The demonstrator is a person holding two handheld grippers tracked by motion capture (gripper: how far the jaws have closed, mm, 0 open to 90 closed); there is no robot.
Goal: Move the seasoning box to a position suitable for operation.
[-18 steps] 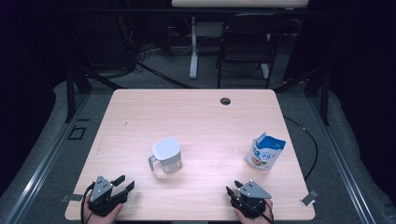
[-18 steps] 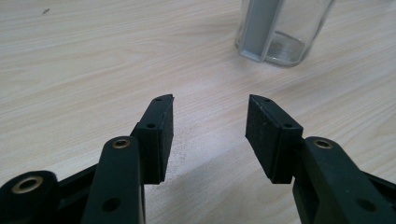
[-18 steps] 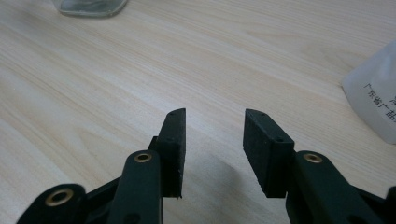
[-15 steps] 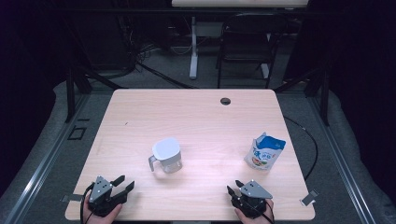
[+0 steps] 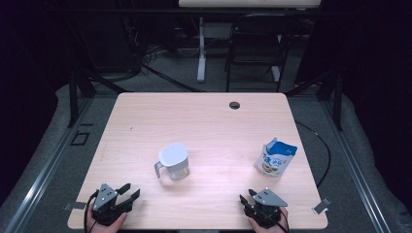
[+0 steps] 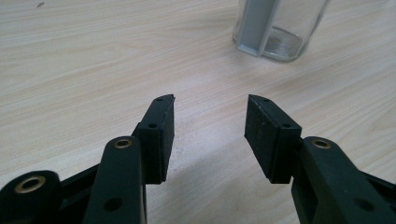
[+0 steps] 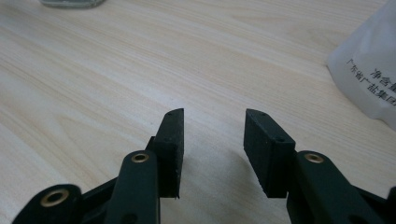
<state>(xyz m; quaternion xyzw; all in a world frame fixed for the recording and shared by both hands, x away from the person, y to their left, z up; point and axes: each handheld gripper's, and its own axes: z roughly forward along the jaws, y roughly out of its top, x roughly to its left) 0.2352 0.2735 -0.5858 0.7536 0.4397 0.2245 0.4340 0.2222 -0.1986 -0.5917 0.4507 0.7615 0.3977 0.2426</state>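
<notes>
A clear jug with a white lid stands near the middle of the wooden table; its base and grey handle appear at the top of the left gripper view. A blue and white pouch stands upright at the right; its white side fills the right edge of the right gripper view. My left gripper rests at the front left edge, open, with bare table between its jaws. My right gripper rests at the front right edge, open and empty.
A round cable hole sits near the table's far edge. A chair and a desk leg stand beyond the table. Cables lie on the dark floor to the right.
</notes>
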